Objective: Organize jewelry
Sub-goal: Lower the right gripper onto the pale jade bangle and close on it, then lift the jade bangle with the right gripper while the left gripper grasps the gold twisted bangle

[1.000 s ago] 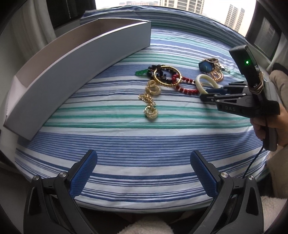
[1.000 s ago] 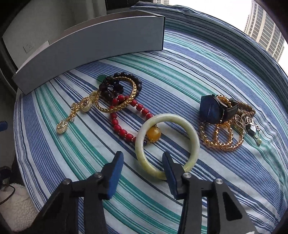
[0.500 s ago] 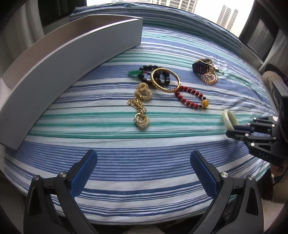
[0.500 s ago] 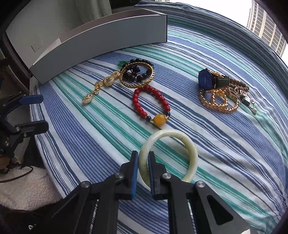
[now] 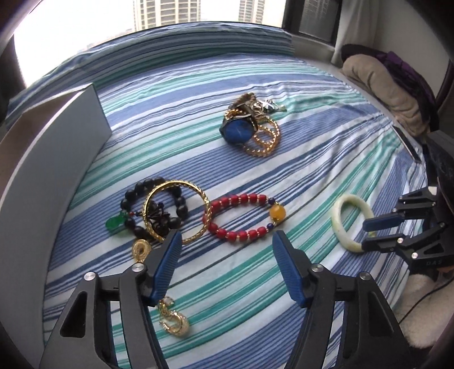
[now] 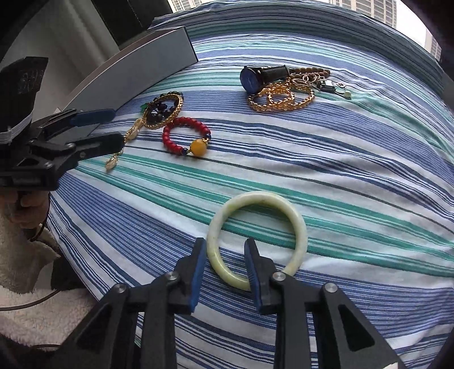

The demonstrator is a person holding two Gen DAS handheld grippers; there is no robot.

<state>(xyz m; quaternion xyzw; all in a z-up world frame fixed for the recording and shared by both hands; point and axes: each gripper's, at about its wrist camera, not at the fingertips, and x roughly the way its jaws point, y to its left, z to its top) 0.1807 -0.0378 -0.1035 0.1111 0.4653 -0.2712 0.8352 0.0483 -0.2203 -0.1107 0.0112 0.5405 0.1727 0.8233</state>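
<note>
Between right claw (image 6: 224, 258) fingers: jade bangle (image 6: 256, 235) rim (unpinched, jaws opening), on bedspread (image 6: 354, 176).

Soft daylight from the blown-out window (image 5: 170, 14) — sharp focus, strong fisheye bending, dark vignetted corners.

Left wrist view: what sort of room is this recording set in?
Probably a bedroom in a high-rise flat. The jewelry lies on a striped bedsheet, folded bedding sits at the far corner, and the window looks out on tower blocks.
</note>
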